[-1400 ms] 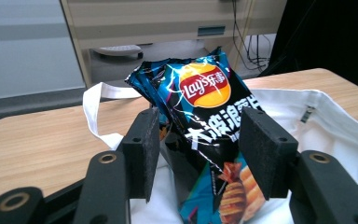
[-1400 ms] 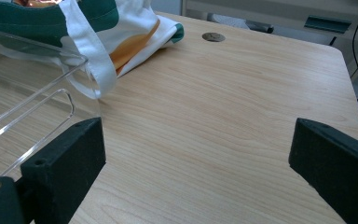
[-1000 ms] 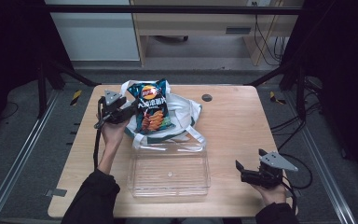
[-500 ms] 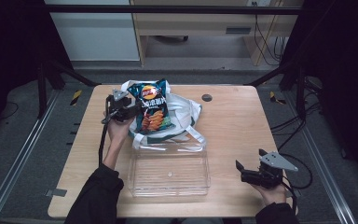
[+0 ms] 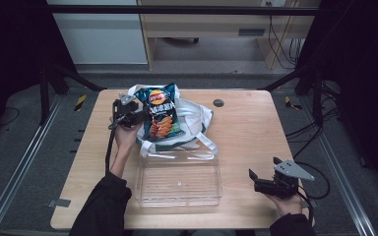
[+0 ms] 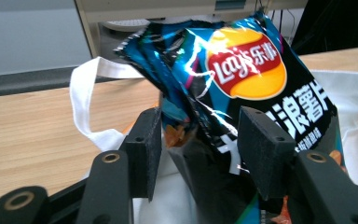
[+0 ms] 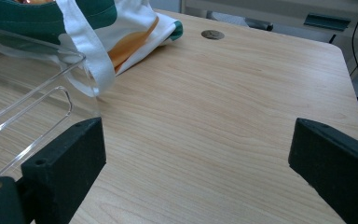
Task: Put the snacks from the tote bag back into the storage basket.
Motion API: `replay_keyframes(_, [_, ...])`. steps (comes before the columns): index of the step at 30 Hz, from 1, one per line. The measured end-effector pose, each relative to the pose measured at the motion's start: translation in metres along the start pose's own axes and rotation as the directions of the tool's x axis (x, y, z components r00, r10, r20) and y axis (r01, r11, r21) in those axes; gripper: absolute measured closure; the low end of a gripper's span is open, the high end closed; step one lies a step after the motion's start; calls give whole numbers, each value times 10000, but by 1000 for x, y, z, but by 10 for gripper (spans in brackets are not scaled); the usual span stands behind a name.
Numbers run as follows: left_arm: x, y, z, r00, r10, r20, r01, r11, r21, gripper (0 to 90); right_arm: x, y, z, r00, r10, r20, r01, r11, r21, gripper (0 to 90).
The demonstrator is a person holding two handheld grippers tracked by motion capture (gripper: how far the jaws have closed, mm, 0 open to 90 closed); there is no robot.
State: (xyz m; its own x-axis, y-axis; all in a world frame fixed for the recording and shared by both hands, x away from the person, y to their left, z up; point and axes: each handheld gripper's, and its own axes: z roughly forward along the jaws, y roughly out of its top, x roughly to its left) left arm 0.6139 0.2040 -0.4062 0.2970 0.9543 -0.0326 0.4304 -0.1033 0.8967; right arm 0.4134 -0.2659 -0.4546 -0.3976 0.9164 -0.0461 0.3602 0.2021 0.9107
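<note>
A blue Lay's chip bag point(image 5: 160, 115) stands upright over a white tote bag point(image 5: 199, 120) at the far left-middle of the table. My left gripper point(image 5: 135, 117) comes at the bag from its left side. In the left gripper view the chip bag point(image 6: 242, 79) is pinched between the two pads of my left gripper point(image 6: 198, 128), whose jaws have just opened a little further. My right gripper point(image 5: 256, 181) rests near the table's front right corner. In its own view my right gripper point(image 7: 196, 135) stands open over bare wood.
A clear plastic container point(image 5: 177, 182) sits in front of the tote bag, near the front edge. Its wall point(image 7: 28, 93) and a tote strap point(image 7: 88, 51) lie left of my right gripper. A round grommet point(image 5: 218, 103) is set into the tabletop behind the tote.
My left gripper and the chip bag have shifted slightly, and the bag stands a bit more upright. The right gripper has not moved.
</note>
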Motion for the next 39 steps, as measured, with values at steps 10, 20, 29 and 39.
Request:
replay_keyframes(10, [2, -2, 7, 9977, -282, 617, 259, 9989, 384, 509, 0, 0, 1, 10000, 8, -10, -8, 10000, 38, 42])
replay_keyframes(20, [3, -1, 6, 9876, -471, 1494, 391, 9977, 561, 886, 1, 0, 1, 10000, 26, -28, -26, 10000, 83, 42])
replay_keyframes(29, [-6, -1, -11, 9747, 74, 2232, -119, 9998, 187, 900, 1, 0, 1, 10000, 12, -2, -12, 10000, 70, 42])
replay_keyframes(39, [-26, -17, -44, 9664, 904, 2408, -814, 9956, -469, 900, 2, 0, 1, 10000, 12, -18, -12, 10000, 82, 43])
